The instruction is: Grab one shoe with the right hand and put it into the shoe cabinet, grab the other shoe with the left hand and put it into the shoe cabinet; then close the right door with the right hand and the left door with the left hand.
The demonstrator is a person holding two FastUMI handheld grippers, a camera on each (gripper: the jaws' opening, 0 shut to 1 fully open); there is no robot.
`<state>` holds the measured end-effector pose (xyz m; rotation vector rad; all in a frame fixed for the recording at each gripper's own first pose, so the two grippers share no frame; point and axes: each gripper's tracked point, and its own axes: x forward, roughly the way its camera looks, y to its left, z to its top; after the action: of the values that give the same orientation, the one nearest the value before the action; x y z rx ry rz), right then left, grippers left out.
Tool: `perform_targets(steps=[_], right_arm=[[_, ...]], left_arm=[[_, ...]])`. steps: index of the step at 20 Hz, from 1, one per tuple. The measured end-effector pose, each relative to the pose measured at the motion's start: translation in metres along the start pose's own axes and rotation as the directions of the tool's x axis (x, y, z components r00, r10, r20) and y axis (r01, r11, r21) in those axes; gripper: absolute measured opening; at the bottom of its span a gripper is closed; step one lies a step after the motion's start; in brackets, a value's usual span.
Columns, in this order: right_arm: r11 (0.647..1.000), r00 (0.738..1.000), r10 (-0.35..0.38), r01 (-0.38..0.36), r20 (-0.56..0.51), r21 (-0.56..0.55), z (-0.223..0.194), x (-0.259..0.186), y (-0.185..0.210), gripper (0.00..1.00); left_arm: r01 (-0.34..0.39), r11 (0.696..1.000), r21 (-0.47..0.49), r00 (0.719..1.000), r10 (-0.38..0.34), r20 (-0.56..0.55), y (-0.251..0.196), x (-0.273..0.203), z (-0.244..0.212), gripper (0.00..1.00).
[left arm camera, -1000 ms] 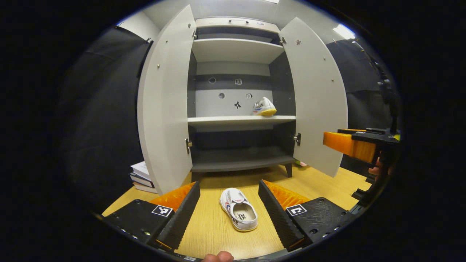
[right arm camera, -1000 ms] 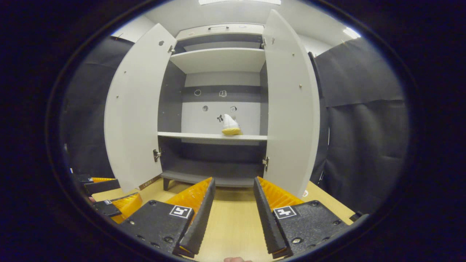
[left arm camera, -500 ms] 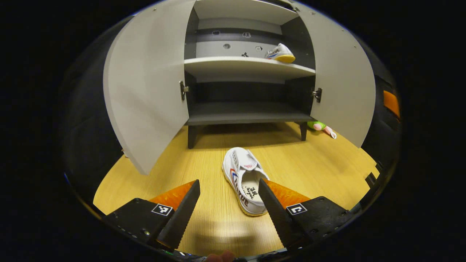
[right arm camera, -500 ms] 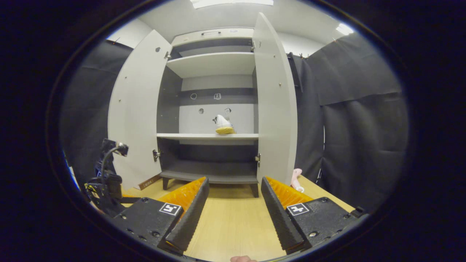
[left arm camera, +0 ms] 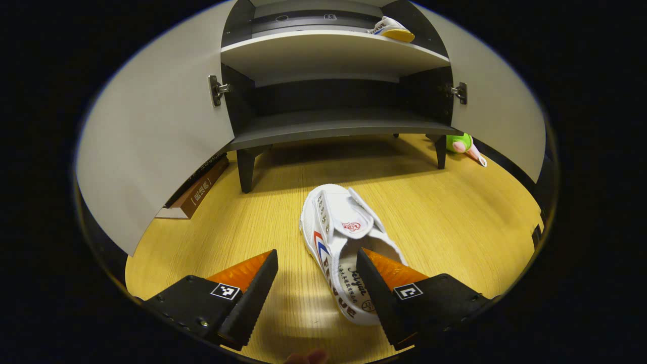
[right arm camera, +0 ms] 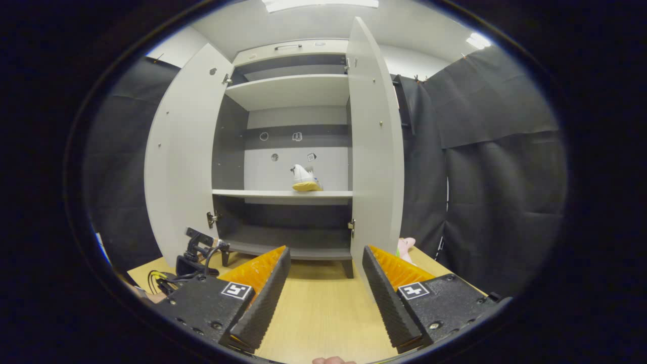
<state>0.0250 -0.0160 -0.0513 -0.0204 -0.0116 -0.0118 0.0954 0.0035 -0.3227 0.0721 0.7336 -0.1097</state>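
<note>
The left gripper (left arm camera: 316,283) holds its jaws spread low over the light wooden floor (left arm camera: 455,222), one finger inside the opening of the white canvas shoe with red and blue side stripes (left arm camera: 343,242), the other apart on the bare floor beside it. Beyond stands the pale grey shoe cabinet (left arm camera: 333,126), both doors open, with the second white shoe with a yellow sole (left arm camera: 391,29) on its middle shelf. The right gripper (right arm camera: 326,285) hovers with jaws spread and empty, facing that shelf.
</note>
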Motion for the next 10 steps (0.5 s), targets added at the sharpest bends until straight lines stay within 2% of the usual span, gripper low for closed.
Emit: perform_targets(steps=[3,10], right_arm=[[1.0,1.0,-0.01,0.01,0.001,-0.011,0.004,0.005,-0.002,0.91],[1.0,1.0,-0.012,0.011,-0.014,-0.018,0.005,0.022,0.0,0.91]], left_arm=[[0.065,0.998,-0.018,0.998,-0.065,-0.009,-0.009,0.018,0.004,0.96],[0.096,0.995,-0.021,0.995,-0.095,0.03,-0.005,0.053,0.022,0.95]])
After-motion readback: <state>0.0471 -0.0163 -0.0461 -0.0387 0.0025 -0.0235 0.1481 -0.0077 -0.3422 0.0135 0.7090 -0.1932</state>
